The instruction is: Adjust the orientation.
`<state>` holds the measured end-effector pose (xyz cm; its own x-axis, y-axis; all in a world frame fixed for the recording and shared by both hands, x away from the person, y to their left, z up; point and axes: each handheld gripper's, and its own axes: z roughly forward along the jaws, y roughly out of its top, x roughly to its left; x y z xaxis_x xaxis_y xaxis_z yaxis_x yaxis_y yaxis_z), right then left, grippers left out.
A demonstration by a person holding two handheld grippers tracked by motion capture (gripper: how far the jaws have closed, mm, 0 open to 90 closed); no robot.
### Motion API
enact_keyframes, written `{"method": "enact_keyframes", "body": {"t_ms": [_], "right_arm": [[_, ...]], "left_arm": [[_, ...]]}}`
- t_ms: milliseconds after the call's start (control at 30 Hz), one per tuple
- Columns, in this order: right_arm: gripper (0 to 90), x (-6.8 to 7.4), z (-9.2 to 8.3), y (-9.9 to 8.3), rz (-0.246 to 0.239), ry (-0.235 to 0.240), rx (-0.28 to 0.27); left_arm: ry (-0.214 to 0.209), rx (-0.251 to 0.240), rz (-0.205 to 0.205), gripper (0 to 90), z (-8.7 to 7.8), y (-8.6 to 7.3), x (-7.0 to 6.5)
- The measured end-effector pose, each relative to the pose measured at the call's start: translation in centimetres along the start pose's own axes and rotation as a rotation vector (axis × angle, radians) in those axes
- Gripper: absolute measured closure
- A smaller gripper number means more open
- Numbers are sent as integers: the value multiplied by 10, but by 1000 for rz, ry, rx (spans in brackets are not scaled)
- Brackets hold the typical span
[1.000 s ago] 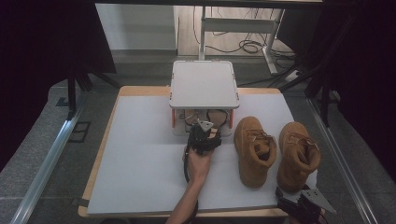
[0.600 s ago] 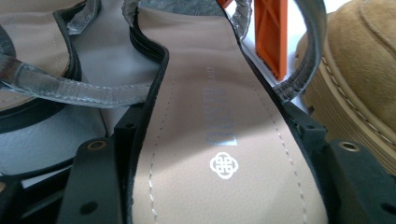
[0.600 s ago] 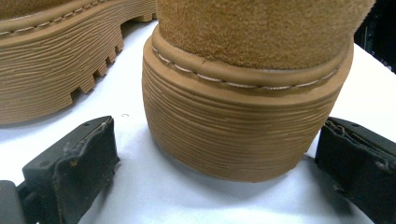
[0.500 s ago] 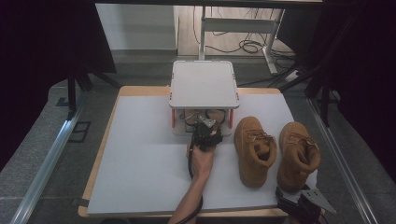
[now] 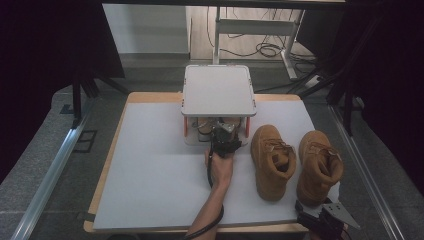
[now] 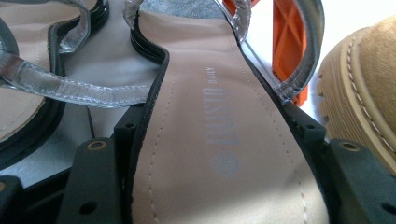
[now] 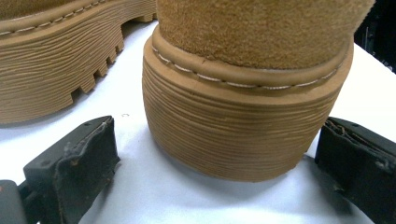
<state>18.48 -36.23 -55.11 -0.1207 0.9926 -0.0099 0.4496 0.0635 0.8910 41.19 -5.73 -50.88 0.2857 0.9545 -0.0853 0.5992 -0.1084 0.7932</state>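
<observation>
My left claw (image 6: 219, 186) clamped across a sandal's tan insole (image 6: 210, 126) under the small shelf (image 5: 218, 91), my right claw (image 7: 210, 158) apart, straddling the right suede boot's heel (image 7: 243, 126) on the bench (image 5: 150, 170)

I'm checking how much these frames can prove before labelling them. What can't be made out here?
- Sandals: in the high view the rack's top shelf covers them; toes cut off in the left gripper view.
- Left hand-held gripper: whether its jaws press the sandal's edges is unclear.
- Right boot: its upper is cut off by the right gripper view's top edge.
</observation>
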Motion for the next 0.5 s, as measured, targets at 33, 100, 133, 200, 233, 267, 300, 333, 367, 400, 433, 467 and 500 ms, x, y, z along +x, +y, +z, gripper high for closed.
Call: {"method": "enact_keyframes", "body": {"t_ms": [33, 100, 133, 200, 233, 267, 300, 333, 367, 400, 433, 467, 500], "right_arm": [[0, 0, 0, 0, 0, 0, 0], [0, 0, 0, 0, 0, 0, -1], [0, 0, 0, 0, 0, 0, -1], [0, 0, 0, 0, 0, 0, -1], [0, 0, 0, 0, 0, 0, -1], [0, 0, 0, 0, 0, 0, -1], [0, 0, 0, 0, 1, 0, 0], [0, 0, 0, 0, 0, 0, -1], [0, 0, 0, 0, 0, 0, -1], [0, 0, 0, 0, 0, 0, -1], [0, 0, 0, 0, 0, 0, -1], [0, 0, 0, 0, 0, 0, -1], [0, 0, 0, 0, 0, 0, -1]], "left_arm": [[3, -1, -3, 388, 1, 0, 0], [6, -3, -6, 387, 2, 0, 0], [5, -3, -10, 386, 2, 0, 0], [-4, -1, -13, 383, 3, 0, 2], [-7, 4, -14, 379, 4, -1, 3], [-6, 13, -18, 373, 4, -1, 3], [-9, 13, -26, 356, 5, -1, 2], [-19, 14, -34, 325, 5, -1, 3], [-19, 14, -34, 281, 5, -1, 3], [-30, 13, -40, 281, 3, -2, 4], [-41, 13, -46, 251, 2, -3, 5], [-48, 15, -46, 238, 1, -4, 6], [-54, 21, -43, 236, 0, -5, 6]]}}
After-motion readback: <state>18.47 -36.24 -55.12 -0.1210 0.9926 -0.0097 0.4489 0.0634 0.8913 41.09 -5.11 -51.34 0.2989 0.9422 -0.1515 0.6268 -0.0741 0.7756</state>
